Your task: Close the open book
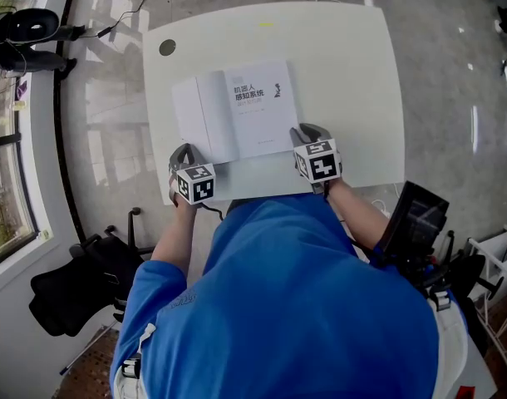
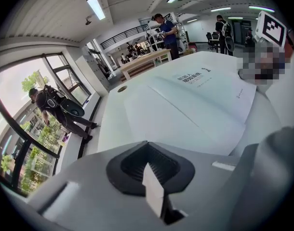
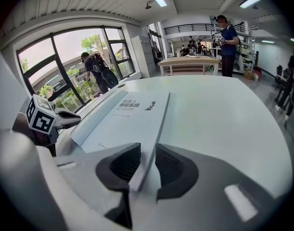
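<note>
A white book (image 1: 245,110) lies open on the white table (image 1: 353,73), with a blank leaf on its left side and a leaf with dark printed characters on its right. My right gripper (image 1: 307,131) is at the book's near right corner. In the right gripper view the thin edge of that printed leaf (image 3: 127,114) runs between the dark pads of the right gripper (image 3: 147,165), which is shut on it. My left gripper (image 1: 185,152) is shut and holds nothing, just off the book's near left corner. The left gripper view shows the book (image 2: 200,95) beyond the shut left gripper (image 2: 149,170).
A round cable hole (image 1: 167,46) is in the table's far left corner. A black office chair (image 1: 79,289) stands to the left of the person and a black device (image 1: 411,223) to the right. A person with a backpack (image 2: 55,107) stands by the windows, and others stand near a wooden table (image 2: 147,61).
</note>
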A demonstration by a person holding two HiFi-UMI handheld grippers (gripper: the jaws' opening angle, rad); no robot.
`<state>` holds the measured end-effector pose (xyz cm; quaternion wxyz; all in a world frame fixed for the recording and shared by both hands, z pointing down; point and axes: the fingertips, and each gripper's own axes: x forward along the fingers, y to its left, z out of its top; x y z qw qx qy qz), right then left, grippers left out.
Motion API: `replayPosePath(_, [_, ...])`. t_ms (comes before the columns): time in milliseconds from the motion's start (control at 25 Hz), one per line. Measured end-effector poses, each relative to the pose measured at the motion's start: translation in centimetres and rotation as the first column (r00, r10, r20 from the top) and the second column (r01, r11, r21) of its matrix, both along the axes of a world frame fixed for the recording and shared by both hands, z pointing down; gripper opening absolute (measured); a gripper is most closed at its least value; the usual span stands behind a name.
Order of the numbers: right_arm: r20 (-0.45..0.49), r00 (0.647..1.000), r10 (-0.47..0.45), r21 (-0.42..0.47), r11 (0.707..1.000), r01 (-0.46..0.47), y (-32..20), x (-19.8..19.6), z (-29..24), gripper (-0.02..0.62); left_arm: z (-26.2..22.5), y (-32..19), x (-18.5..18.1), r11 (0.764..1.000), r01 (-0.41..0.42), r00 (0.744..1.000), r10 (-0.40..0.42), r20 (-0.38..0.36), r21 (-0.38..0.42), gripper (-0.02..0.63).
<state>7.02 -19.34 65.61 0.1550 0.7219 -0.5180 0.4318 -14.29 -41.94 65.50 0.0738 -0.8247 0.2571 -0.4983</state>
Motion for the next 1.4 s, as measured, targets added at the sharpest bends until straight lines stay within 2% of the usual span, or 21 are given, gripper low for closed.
replayPosePath(360, [0.006, 0.999, -0.039, -0.007, 0.999, 0.039, -0.2, -0.8, 0.0, 0.087, 0.3, 0.2, -0.2, 1.000, 0.013, 1.000, -0.013, 0.020, 0.009, 0.006])
replayPosePath(640, [-0.021, 0.999, -0.049, 0.030, 0.998, 0.049, -0.6, -1.2, -1.5, 0.087, 0.6, 0.1, -0.3, 1.000, 0.014, 1.000, -0.014, 0.024, 0.015, 0.006])
replayPosePath(800, [0.061, 0.998, -0.015, 0.060, 0.998, 0.011, 0.1, -1.1, -2.0, 0.083, 0.4, 0.4, 0.2, 1.000, 0.011, 1.000, -0.011, 0.026, 0.019, 0.006])
replayPosePath(960, [0.170, 0.985, 0.009, 0.077, 0.997, -0.022, 1.1, -2.0, -1.9, 0.077, 0.4, 0.5, 0.1, 1.000, 0.009, 1.000, -0.010, 0.027, 0.021, 0.006])
replayPosePath(1080, [0.217, 0.976, 0.006, 0.077, 0.997, -0.023, 1.9, -2.9, -1.7, 0.069, 0.5, 0.7, 0.2, 1.000, 0.006, 1.000, -0.006, 0.030, 0.018, 0.006])
replayPosePath(1240, [0.200, 0.980, 0.000, 0.074, 0.997, -0.015, 2.0, -3.3, -1.8, 0.020, 0.7, 0.8, 0.6, 1.000, -0.012, 1.000, 0.012, 0.020, 0.022, 0.006])
replayPosePath(1400, [0.166, 0.986, -0.001, 0.074, 0.997, -0.012, 1.6, -4.2, -2.7, 0.009, 0.6, 0.9, 0.5, 0.999, -0.047, 0.999, 0.047, -0.005, 0.016, 0.006])
